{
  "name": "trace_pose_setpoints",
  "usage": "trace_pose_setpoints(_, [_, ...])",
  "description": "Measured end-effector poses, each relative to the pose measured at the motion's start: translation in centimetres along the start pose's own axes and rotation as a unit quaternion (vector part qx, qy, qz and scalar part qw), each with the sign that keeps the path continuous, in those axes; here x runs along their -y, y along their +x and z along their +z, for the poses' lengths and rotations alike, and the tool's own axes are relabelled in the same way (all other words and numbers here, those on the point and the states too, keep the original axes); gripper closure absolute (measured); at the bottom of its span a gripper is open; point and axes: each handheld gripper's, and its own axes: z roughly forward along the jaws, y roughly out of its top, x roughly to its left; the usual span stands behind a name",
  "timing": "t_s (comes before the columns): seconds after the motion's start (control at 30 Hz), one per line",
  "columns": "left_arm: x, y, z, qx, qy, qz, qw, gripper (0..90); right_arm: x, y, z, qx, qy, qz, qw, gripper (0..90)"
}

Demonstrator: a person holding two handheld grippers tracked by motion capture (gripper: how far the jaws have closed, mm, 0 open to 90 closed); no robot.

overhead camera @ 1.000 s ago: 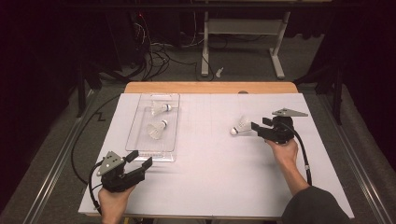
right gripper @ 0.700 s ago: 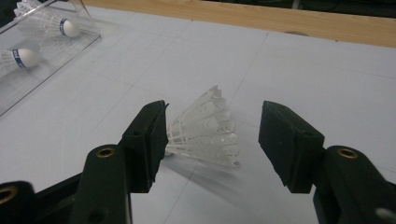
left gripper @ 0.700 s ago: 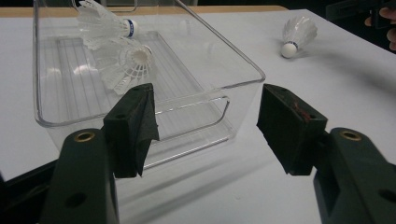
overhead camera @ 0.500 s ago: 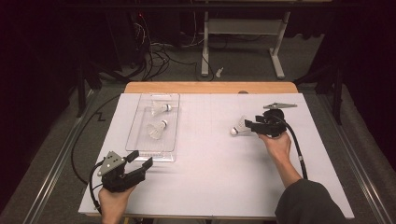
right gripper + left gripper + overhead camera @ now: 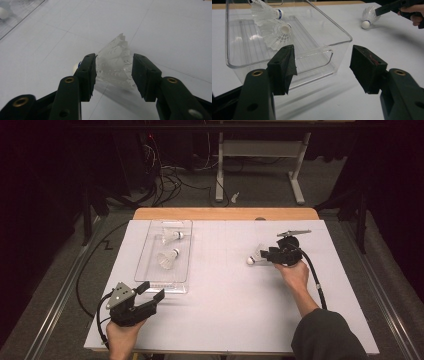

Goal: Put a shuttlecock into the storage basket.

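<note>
I see the white shuttlecock [image 5: 256,255] lying on its side on the white table cover, right of centre, well apart from the clear tray. Its round cork nose, ringed by a thin blue band, points left and toward my side, and its lacy plastic skirt [image 5: 115,63] flares away from it. The skirt sits between the jaws of my right gripper [image 5: 113,75], which have just been closing around it.

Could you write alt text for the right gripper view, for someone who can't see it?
The right hand-held gripper has its two black jaws set around the feathered skirt of a white shuttlecock lying on a white table, the jaws having just been closing on it. The corner of a clear tray sits at upper left.
</note>
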Motion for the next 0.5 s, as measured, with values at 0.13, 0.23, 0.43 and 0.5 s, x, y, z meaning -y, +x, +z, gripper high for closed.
trace_pose_setpoints(0.13, [0.02,0.06,0.04,-0.004,0.003,0.001,1.0000,37.7,0.09,0.02,0.13,-0.003,0.008,0.001,1.0000,66.2])
trace_pose_setpoints(0.23, [0.07,0.11,0.09,-0.004,0.005,-0.001,1.0000,37.8,0.17,0.06,0.13,-0.008,0.016,0.002,0.9998,71.1])
trace_pose_setpoints(0.43, [0.07,0.11,0.09,-0.004,0.005,-0.001,1.0000,37.7,0.24,-0.11,-0.08,-0.022,0.020,0.004,0.9995,79.4])
trace_pose_setpoints(0.5, [0.08,0.09,0.11,-0.003,0.005,-0.001,1.0000,37.8,0.26,-0.15,-0.13,-0.026,0.020,0.003,0.9995,82.3])
